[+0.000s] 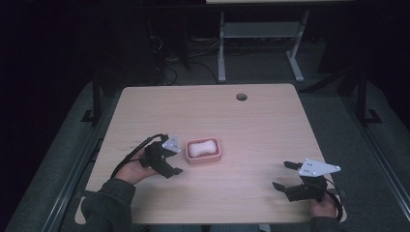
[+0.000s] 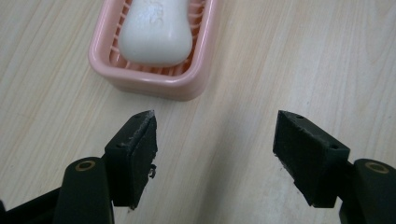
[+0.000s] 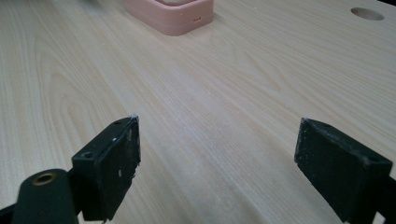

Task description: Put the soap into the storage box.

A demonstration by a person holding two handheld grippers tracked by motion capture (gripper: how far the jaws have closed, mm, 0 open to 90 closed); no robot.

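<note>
**Both grippers open near the soap dish**

The wooden table [image 1: 251, 121] carries a pink soap dish [image 1: 204, 151] left of its middle. The high view alone takes in a round hole [image 1: 241, 96] well beyond the dish. The left gripper [image 1: 170, 163] sits just beside the dish, jaws wide with nothing between them. The right gripper [image 1: 285, 175] rests well apart from it, jaws spread and empty. The left gripper view reveals a white soap bar [image 2: 156, 32] lying inside the dish.

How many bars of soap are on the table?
1. The white soap lies inside the pink soap dish near the middle of the table, just beside the open left gripper. No other bar is visible on the tabletop.
</note>
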